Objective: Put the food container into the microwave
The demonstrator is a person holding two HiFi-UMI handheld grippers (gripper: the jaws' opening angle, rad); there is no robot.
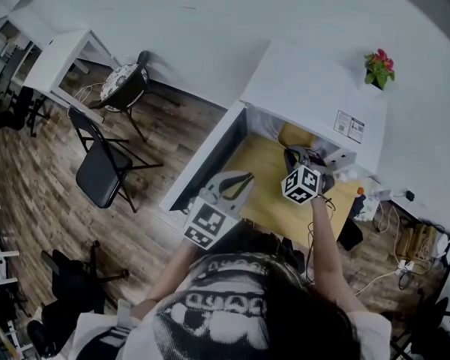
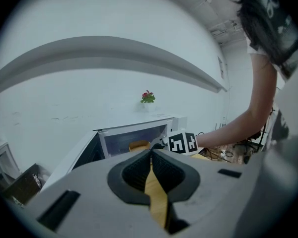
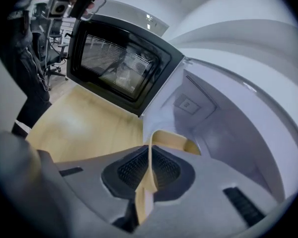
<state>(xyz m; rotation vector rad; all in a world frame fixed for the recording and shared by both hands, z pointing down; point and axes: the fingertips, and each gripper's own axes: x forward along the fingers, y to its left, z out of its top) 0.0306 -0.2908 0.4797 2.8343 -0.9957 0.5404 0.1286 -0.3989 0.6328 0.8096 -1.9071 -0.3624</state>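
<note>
The white microwave (image 1: pixel 307 88) stands on a wooden table (image 1: pixel 266 201) with its door (image 1: pixel 206 160) swung open to the left. My right gripper (image 1: pixel 304 160) is shut on the rim of a yellow food container (image 3: pixel 174 142) and holds it at the mouth of the cavity (image 3: pixel 213 123). In the left gripper view the container (image 2: pixel 138 145) shows inside the opening, beside the right gripper's marker cube (image 2: pixel 183 143). My left gripper (image 2: pixel 151 155) hovers over the table in front of the door (image 3: pixel 119 63), jaws together with nothing held; only table colour shows through the slit.
A potted red flower (image 1: pixel 379 66) sits on the microwave's top at its right end. A black folding chair (image 1: pixel 101 167) stands on the floor to the left. Cables and a power strip (image 1: pixel 405 238) lie past the table's right end.
</note>
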